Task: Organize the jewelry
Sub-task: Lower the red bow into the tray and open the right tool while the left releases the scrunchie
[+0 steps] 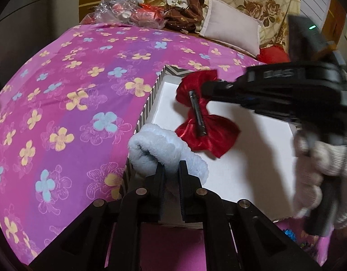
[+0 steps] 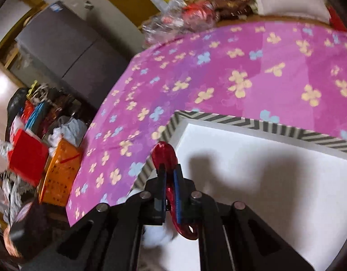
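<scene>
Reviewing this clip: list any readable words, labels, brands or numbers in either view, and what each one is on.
None can be read.
Pale lettering on the black body of the right tongs: blurred by motion, unreadable.
Dark marks on the orange plastic basket: too small and blurred to read.

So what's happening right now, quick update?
Left gripper shut on white fluffy scrunchie. Right gripper shut on red satin bow clip, over the white box. Nothing in the way.
</scene>
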